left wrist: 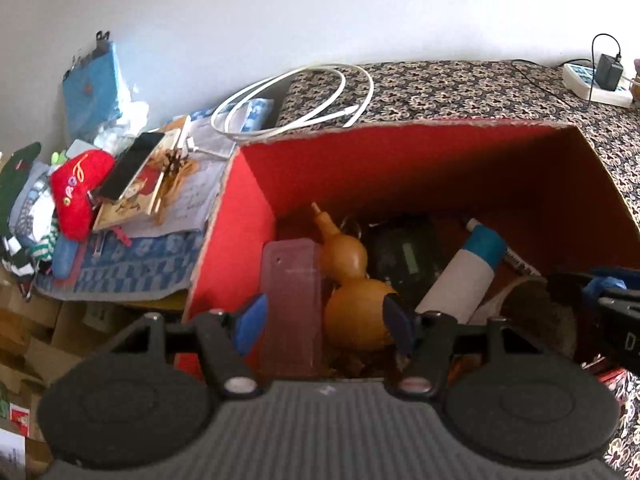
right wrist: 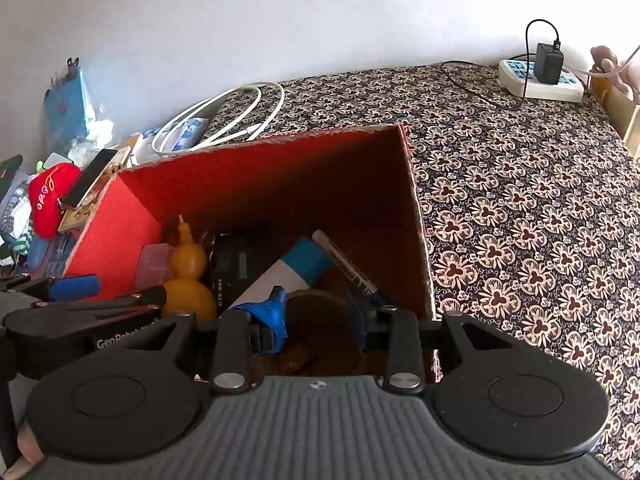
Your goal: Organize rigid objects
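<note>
An open cardboard box with red inside walls stands on a patterned cloth. In it lie a tan gourd, a pink clear case, a black device, a white tube with a teal cap and a marker. My left gripper hangs open over the box's near left part, with the case and gourd seen between its blue pads. At the box's near right, my right gripper is shut on a brown round hollow object.
Left of the box is a heap: a phone, books, a red plush, clothes. A coiled white cable lies behind the box. A power strip with a black charger sits at the back right, and a person's hand is beside it.
</note>
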A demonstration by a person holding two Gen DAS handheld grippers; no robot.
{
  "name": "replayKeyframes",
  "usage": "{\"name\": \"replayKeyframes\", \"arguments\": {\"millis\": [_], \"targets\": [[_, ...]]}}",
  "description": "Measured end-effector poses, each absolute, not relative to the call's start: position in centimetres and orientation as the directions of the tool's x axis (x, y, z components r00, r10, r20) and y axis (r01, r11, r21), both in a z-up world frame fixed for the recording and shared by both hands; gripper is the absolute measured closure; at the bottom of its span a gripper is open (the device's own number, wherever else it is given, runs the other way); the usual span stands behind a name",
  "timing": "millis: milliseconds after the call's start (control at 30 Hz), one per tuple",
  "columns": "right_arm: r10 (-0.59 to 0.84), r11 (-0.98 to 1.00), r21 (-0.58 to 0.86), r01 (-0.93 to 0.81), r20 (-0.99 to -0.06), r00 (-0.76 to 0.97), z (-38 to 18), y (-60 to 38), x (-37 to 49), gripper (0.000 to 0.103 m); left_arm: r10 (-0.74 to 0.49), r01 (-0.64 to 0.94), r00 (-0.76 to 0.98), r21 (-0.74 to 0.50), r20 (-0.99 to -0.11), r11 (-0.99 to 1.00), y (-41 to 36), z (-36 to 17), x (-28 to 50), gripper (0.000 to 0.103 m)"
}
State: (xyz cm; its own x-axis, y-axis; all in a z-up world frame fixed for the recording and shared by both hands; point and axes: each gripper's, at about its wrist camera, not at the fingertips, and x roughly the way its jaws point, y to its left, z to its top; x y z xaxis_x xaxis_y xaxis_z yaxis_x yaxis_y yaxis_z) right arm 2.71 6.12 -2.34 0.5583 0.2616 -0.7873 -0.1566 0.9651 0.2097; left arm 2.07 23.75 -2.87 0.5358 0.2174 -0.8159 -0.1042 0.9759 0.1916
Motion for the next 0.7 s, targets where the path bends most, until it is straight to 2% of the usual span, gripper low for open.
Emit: {"name": "replayKeyframes", "arguments": {"millis": [700], "targets": [[0.232,0.973,0.194,-0.127,-0.785,0.574,-2.7,6.3,2.7,0.086,0.172,-0.054,0.530,0.169,-0.830,0.984,24.1,-4.0,2.8,0.037]]}}
